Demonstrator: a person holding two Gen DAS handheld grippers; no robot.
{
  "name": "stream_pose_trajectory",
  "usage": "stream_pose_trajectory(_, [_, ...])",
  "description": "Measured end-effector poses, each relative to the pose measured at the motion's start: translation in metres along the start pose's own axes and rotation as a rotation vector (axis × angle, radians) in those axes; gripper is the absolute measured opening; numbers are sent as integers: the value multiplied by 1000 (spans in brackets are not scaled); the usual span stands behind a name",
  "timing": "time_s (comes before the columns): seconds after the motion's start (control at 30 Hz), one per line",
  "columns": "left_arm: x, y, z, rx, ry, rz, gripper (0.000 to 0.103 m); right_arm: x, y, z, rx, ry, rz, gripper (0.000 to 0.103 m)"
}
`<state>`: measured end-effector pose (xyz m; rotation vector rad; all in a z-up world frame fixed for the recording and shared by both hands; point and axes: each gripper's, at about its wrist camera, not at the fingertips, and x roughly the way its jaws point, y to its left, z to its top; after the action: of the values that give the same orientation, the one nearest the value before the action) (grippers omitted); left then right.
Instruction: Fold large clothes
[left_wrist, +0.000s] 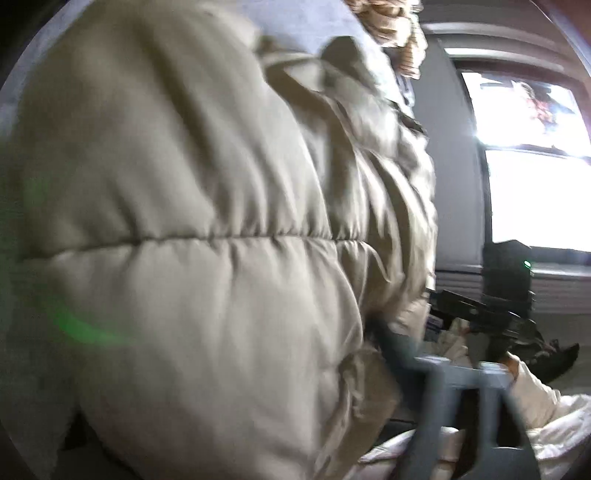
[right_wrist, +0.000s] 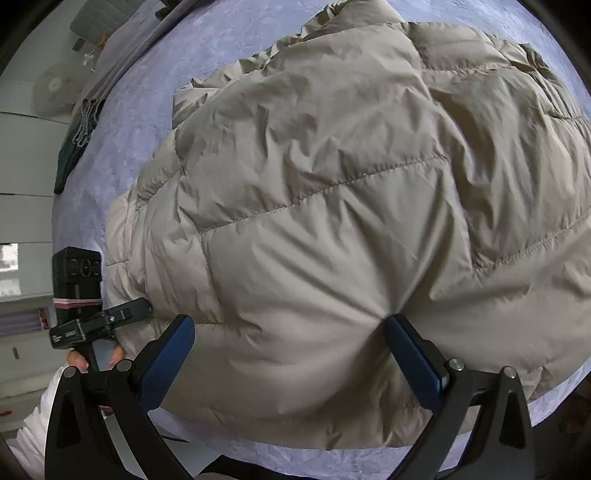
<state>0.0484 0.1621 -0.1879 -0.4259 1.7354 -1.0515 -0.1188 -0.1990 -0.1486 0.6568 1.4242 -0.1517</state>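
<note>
Blue pads (right_wrist: 413, 363) of my right gripper (right_wrist: 291, 360) sit closest to the lens, spread wide, jaws open, pressing down onto the puffy beige jacket (right_wrist: 332, 206) without pinching any of it. That jacket bulges between and ahead of my fingers, quilted seams running across it, spread over the lavender bedspread (right_wrist: 140, 122) that shows beyond its far edge and off to my left. Out past my left finger I see my left gripper (right_wrist: 138, 308), its tip buried at the jacket's edge, my hand (right_wrist: 79, 360) on the handle. From the left wrist view everything is blurred: jacket fabric fills the frame right up against the lens, and I cannot tell whether those jaws have closed on cloth. Beyond, a bright window (left_wrist: 532, 184) glares.
</note>
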Motion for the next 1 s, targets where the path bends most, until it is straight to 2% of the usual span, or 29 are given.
stream_pose_trajectory(0.03, [-2,-6,0,7,-5,-10,53,1,0,1,0,0,0,103])
stream_pose_trajectory(0.1, [-10,-17,-3,17,-21,-28,39,2,0,2,5,1,1,103])
stream_pose_trajectory(0.27, [-35,-57,-7,36,-75,-109,38,2,-4,6,16,-3,13,103])
stream_pose_trajectory(0.4, [-40,-88,-10,42,-102,-131,38,-8,-9,7,25,-13,41,103])
stream_pose_trajectory(0.47, [-40,-102,-9,37,-108,-135,38,-20,-14,8,27,-49,50,103])
stream_pose_trajectory(0.53, [-36,-117,-8,24,-110,-125,38,-35,-23,10,50,-121,53,100])
stream_pose_trajectory(0.6, [-35,-129,-7,17,-109,-97,38,-47,-34,15,77,-182,75,67])
stream_pose_trajectory(0.63, [-34,-136,-6,16,-112,-80,38,-48,-37,16,85,-189,75,36])
stream_pose_trajectory(0.67, [-34,-143,-5,16,-116,-64,38,-48,-44,20,99,-192,76,24])
stream_pose_trajectory(0.77, [-32,-166,-4,8,-133,-28,38,-39,-58,32,106,-195,134,16])
stream_pose_trajectory(0.83, [-28,-180,-3,-3,-148,0,38,-30,-64,40,94,-180,166,16])
stream_pose_trajectory(0.93, [-20,-204,-1,-30,-178,59,38,-9,-74,54,71,-131,198,16])
stream_pose_trajectory(1.0, [-11,-223,3,-51,-201,89,38,5,-80,60,69,-99,226,12])
